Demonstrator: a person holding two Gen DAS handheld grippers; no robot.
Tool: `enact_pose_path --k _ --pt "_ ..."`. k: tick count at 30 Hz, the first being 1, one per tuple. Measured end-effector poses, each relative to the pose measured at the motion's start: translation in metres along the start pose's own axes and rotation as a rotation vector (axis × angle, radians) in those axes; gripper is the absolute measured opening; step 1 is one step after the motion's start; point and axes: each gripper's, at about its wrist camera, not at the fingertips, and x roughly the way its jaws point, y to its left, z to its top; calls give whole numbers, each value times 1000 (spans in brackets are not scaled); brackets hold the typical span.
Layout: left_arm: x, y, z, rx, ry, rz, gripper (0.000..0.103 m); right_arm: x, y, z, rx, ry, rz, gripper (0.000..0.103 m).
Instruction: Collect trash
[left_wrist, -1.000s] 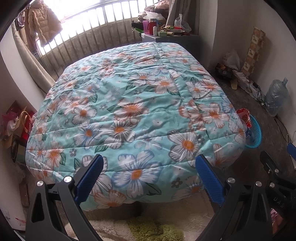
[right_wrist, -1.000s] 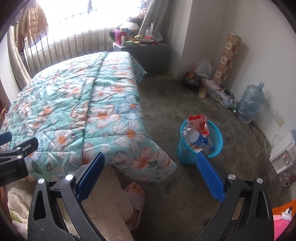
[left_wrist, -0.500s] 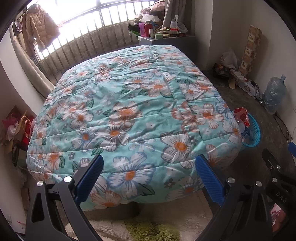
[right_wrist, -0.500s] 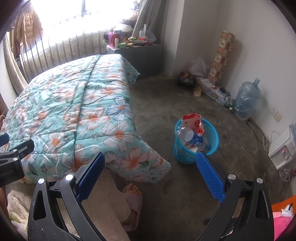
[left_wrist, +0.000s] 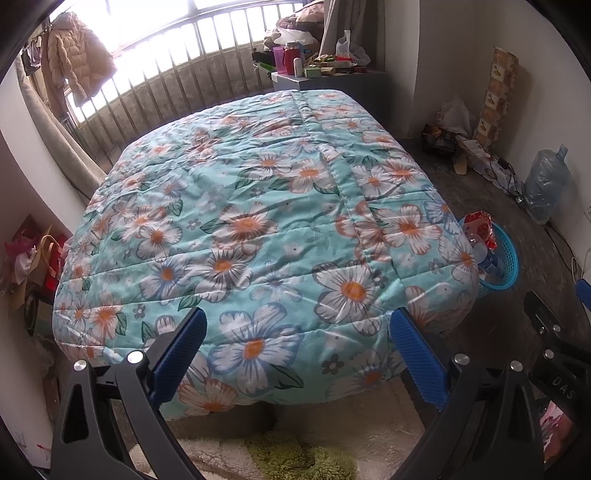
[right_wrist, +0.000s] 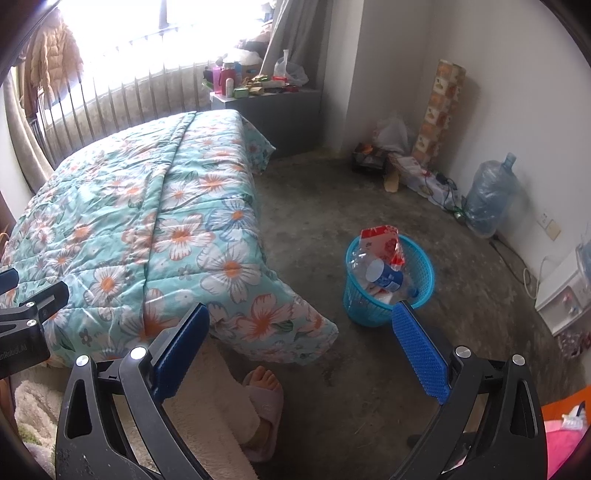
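— Now, left hand-held gripper (left_wrist: 295, 347)?
— Spread wide, empty, aimed at flowered quilt (left_wrist: 258, 221) on bed.
— Right hand-held gripper (right_wrist: 299, 343)?
— Also spread, gripping nothing, held over bare floor (right_wrist: 369, 206).
— Trash?
— Seen in blue basket (right_wrist: 421, 266) on floor beside bed: red wrapper (right_wrist: 384, 240), clear bottle (right_wrist: 380, 275).

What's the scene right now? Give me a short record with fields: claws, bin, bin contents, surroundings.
left claw: open, empty, over the foot of the bed
right claw: open, empty, facing the floor beside the bed
bin: blue basket on the floor beside the bed, upright
bin contents: red-and-white packet, clear plastic bottle, blue-and-white cup
bed: floral quilt, nothing on it
by the wall: water jug
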Motion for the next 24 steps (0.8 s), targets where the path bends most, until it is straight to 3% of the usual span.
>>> enact_pose_path --k 24 --pt "7 1 0 2 21 -10 97 4 1 -3 -4 10 -1 95"
